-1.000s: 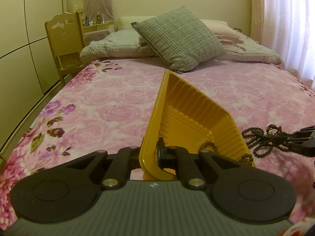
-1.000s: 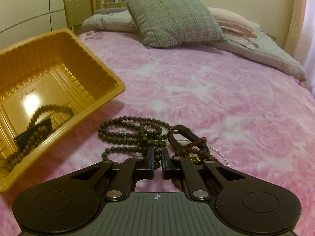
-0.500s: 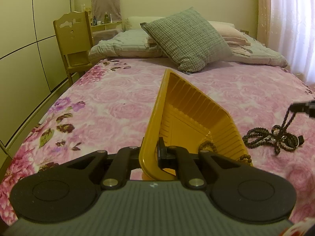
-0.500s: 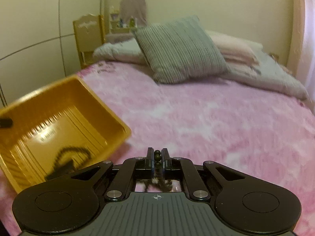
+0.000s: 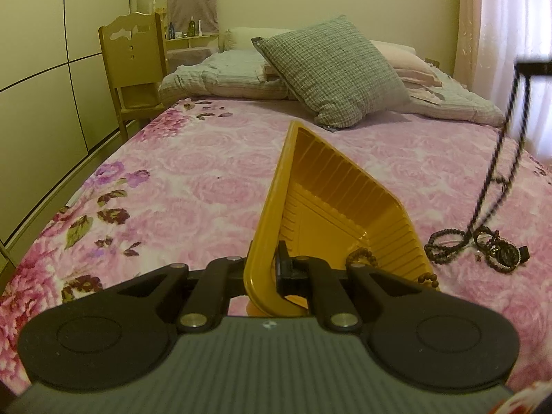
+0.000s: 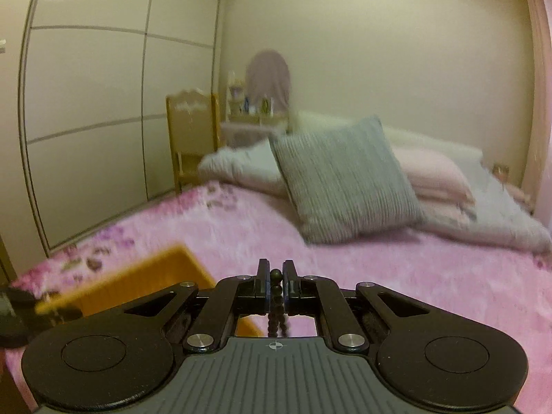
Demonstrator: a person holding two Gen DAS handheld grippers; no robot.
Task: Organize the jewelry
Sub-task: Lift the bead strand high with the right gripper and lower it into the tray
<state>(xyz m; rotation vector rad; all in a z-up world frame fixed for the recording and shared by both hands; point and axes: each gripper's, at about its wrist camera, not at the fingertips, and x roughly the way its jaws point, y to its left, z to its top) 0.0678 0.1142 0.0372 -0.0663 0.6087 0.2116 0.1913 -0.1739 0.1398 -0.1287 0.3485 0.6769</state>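
My left gripper is shut on the near rim of a tilted yellow plastic tray, and a dark bead strand lies inside at the low corner. My right gripper is shut on a dark beaded necklace, which hangs down under the fingers. In the left wrist view this necklace stretches taut from the right gripper's tip at the upper right down to a tangle of jewelry on the bedspread. The tray shows blurred at the lower left of the right wrist view.
All of this is on a bed with a pink floral bedspread. A checked grey cushion and folded bedding lie at the head. A wooden chair stands at the left beside wardrobe doors. A curtain hangs on the right.
My right gripper closed on the necklace and rose high above the bed, pulling the strand up out of the tangle. The left gripper kept holding the tray in place.
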